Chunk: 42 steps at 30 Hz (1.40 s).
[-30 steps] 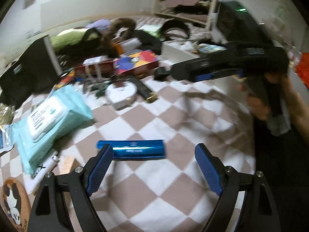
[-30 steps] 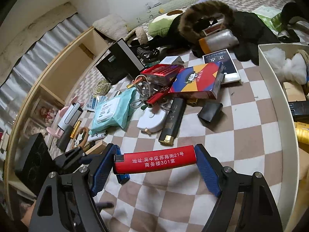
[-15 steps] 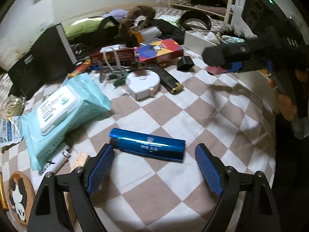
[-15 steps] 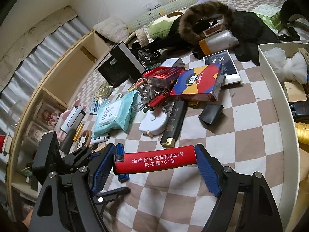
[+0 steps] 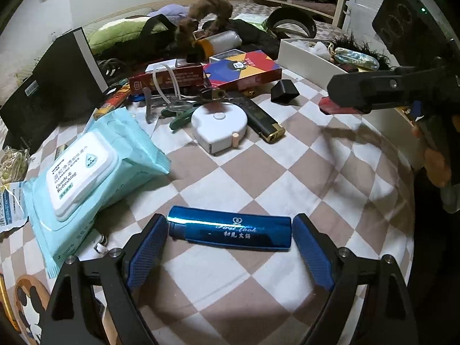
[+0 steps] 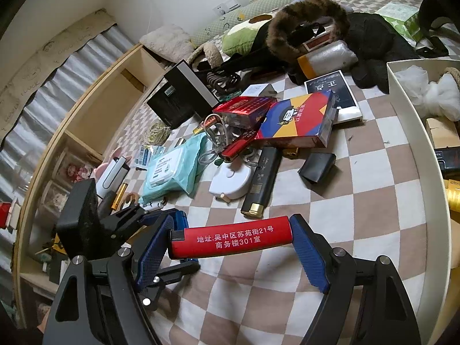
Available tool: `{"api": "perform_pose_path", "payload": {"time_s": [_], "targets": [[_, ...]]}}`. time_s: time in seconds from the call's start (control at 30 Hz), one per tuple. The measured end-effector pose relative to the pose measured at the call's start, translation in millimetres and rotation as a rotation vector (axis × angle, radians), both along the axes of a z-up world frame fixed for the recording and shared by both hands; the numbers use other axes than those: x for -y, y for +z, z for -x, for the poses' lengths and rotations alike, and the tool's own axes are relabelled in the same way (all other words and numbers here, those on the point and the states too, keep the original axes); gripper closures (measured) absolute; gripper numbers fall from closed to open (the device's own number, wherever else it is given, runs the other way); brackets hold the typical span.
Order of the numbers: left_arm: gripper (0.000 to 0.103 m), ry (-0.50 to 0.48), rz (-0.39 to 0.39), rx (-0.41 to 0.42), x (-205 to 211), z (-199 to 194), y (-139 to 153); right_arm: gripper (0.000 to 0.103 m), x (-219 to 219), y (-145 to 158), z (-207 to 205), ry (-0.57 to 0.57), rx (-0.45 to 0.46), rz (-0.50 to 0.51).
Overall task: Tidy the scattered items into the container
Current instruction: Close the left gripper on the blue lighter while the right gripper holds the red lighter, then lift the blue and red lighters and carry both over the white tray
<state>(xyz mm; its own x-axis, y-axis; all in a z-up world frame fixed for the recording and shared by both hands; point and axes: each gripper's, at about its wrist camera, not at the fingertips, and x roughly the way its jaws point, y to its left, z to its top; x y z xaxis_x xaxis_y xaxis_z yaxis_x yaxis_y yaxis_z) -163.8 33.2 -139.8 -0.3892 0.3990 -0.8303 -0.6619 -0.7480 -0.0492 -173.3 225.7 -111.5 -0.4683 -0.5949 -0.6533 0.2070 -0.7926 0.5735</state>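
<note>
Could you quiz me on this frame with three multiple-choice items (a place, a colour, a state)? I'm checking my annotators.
1. Where is the blue lighter?
A. in the white container
B. on the checked cloth between the left tool's fingers
C. on the wipes pack

2. What colour is the lighter in the right tool?
A. red
B. green
C. black

3. The left tool is:
A. shut on the lighter
B. open
C. out of view

Answers:
1 B, it lies flat between the blue pads.
2 A, a red lighter with white print.
3 B, gaps show at both pads.
</note>
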Motion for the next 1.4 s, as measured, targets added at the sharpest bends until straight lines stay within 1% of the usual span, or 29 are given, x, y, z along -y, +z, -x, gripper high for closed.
{"api": "perform_pose_path", "payload": {"time_s": [0.37, 0.4, 0.43, 0.7, 0.83, 0.97, 1.07, 1.2, 1.3, 1.4], "targets": [[0.014, -0.006, 0.059, -0.065, -8.4, -8.7, -1.0, 0.021, 1.7, -0.8, 0.1, 0.005, 0.002, -0.005], [0.019, -0.008, 0.058, -0.067, -8.6, -9.3, -0.7, 0.021, 1.8, -1.0, -0.1, 0.003, 0.001, -0.01], [0.019, -0.011, 0.056, -0.068, -8.8, -9.7, -0.3, 0.021, 1.9, -1.1, -0.3, 0.001, 0.001, -0.015], [0.019, 0.013, 0.071, -0.118, -11.9, -19.0, 5.4, 0.021, -2.1, 1.7, -4.1, -0.021, -0.012, -0.025], [0.019, 0.027, 0.079, -0.144, -13.7, -23.8, 8.4, 0.021, -5.4, 6.1, -7.3, -0.039, -0.036, -0.03], [0.019, 0.061, 0.041, -0.164, -14.7, -27.9, 16.0, 0.021, -7.1, 14.5, -13.1, -0.044, -0.09, -0.017], [0.019, 0.092, -0.022, -0.162, -13.8, -30.4, 23.9, 0.021, -7.7, 20.6, -18.8, -0.046, -0.129, 0.01], [0.019, 0.139, -0.09, -0.166, -15.6, -35.4, 33.3, 0.021, -9.0, 29.5, -28.2, -0.059, -0.184, 0.015], [0.019, 0.172, -0.131, -0.169, -19.3, -40.4, 37.7, 0.021, -11.5, 33.6, -33.4, -0.072, -0.199, 0.036], [0.019, 0.177, -0.144, -0.172, -27.8, -46.0, 37.9, 0.021, -13.7, 37.5, -39.2, -0.087, -0.217, 0.037]]}}
